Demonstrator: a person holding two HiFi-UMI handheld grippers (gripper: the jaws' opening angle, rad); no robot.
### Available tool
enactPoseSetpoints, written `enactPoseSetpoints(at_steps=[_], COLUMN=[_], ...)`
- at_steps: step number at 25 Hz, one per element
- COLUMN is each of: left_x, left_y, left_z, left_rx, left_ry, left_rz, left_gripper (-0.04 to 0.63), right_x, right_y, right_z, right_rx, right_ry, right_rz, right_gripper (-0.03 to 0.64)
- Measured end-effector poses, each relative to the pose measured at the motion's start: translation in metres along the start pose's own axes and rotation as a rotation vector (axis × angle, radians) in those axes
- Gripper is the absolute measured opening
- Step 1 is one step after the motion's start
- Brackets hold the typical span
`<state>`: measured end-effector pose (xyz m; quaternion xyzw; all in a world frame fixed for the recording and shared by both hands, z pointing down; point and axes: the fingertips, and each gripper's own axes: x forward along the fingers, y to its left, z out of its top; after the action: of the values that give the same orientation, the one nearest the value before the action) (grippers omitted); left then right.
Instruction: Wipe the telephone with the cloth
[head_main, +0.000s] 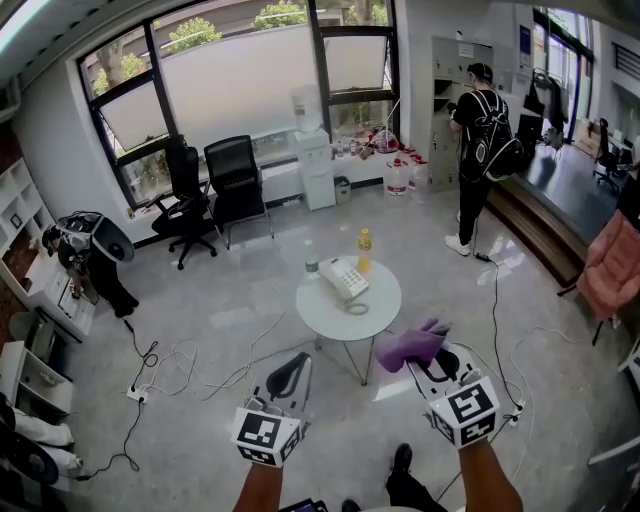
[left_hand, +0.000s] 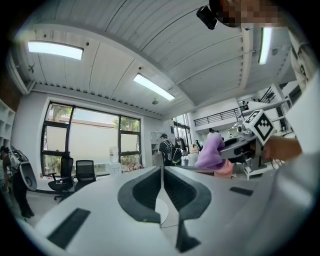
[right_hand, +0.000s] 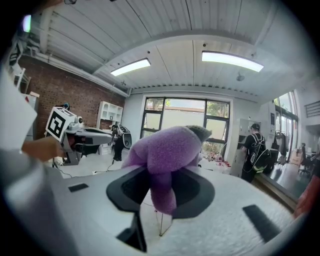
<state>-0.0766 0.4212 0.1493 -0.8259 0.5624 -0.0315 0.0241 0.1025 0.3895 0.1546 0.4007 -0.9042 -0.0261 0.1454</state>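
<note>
Right gripper (head_main: 430, 362) clamps the purple cloth (head_main: 410, 347); left gripper (head_main: 295, 368) is pinched closed, empty. A careless sweep across the telephone (head_main: 343, 278) could topple the yellow bottle (head_main: 365, 250) just beyond.

Two grippers: the left gripper (head_main: 297, 362) and the right gripper (head_main: 432, 358). One purple cloth (head_main: 410, 346). One telephone (head_main: 343, 277) and two bottles, a yellow bottle (head_main: 365, 250) and a clear bottle (head_main: 311, 260), on one round table (head_main: 385, 292). Two black office chairs (head_main: 236, 180), one water dispenser (head_main: 315, 160), one pink chair (head_main: 610, 265) — and two bystanders: a person with a backpack (head_main: 480, 150) and a person by the left shelves (head_main: 85, 258).
</note>
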Motion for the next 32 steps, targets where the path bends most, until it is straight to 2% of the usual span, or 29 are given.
enactPoseSetpoints(at_steps=[6,18,27,32], left_x=[0.046,0.158,0.214,0.242], left_y=[0.017,0.04,0.042,0.026], left_z=[-0.009,-0.028,-0.032,-0.029], left_rx=[-0.009,-0.032,-0.005,0.001], left_ry=[0.02,0.063,0.091,0.12], left_rz=[0.059,0.153,0.216,0.201], left_gripper=[0.017,0.017,0.017,0.017], right_x=[0.045,0.142,0.176,0.179], right_y=[-0.046,-0.133,-0.186,-0.212], right_z=[-0.001,-0.015,-0.021,-0.029], right_rx=[0.057,0.051,0.064,0.083], right_ry=[-0.025,-0.003,-0.012,-0.019], right_rz=[0.053,0.177,0.24,0.25], right_gripper=[0.107,0.107,0.107,0.107])
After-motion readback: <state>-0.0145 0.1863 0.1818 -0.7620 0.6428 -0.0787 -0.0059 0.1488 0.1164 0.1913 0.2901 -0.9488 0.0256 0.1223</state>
